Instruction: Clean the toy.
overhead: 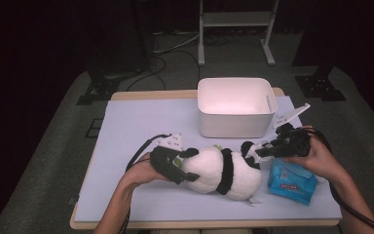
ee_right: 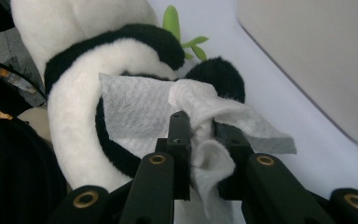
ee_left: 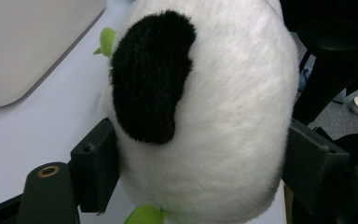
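Right claw (ee_right: 200,135) is pinched on a crumpled white tissue (ee_right: 140,112), pressed against the black-and-white plush panda (overhead: 221,170) lying on the pale surface (overhead: 126,126); left claw (ee_left: 200,158) is clamped around the panda's head. A blue tissue pack (overhead: 292,183) is seen from above.

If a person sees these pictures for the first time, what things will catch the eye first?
First is the plush panda, lying on its side in the middle of the pale table cover. The left gripper clamps its white body at one end, while the right gripper presses a pinched white wipe onto it. Behind stands an open white bin, and a blue wipe packet lies under the right hand.
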Action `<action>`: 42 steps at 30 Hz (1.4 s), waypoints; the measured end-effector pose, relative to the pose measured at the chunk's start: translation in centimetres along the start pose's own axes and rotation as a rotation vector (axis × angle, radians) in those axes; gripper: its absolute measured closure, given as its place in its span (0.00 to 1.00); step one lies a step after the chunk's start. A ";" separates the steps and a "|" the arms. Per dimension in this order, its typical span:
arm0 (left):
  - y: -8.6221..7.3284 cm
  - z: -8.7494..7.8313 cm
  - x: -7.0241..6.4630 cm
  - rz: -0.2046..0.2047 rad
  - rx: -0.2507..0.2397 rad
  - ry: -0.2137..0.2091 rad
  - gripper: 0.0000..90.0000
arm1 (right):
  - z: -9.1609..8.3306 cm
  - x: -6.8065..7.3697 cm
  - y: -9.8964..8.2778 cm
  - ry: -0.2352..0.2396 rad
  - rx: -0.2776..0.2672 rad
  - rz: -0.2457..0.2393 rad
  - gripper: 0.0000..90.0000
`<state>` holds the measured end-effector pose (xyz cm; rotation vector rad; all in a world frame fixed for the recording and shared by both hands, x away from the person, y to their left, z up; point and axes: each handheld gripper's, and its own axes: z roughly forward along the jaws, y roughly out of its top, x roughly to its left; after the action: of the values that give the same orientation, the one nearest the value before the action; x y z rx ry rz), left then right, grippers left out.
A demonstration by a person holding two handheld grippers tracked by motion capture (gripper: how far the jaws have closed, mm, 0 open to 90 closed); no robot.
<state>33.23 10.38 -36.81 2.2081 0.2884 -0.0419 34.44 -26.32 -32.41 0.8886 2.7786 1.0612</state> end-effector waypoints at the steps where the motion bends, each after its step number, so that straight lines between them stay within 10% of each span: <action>1: 0.0 0.0 0.0 -0.002 0.000 0.000 0.25 | 0.0 0.0 0.2 -0.002 0.000 -0.002 0.86; 42: 0.5 -2.2 -0.3 -0.001 -0.042 0.038 0.29 | 4.2 6.4 6.9 0.092 0.090 -0.222 0.86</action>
<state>32.91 11.71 -35.02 2.1691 0.3088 0.0053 33.53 -16.24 -30.29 0.5324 2.9350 0.9717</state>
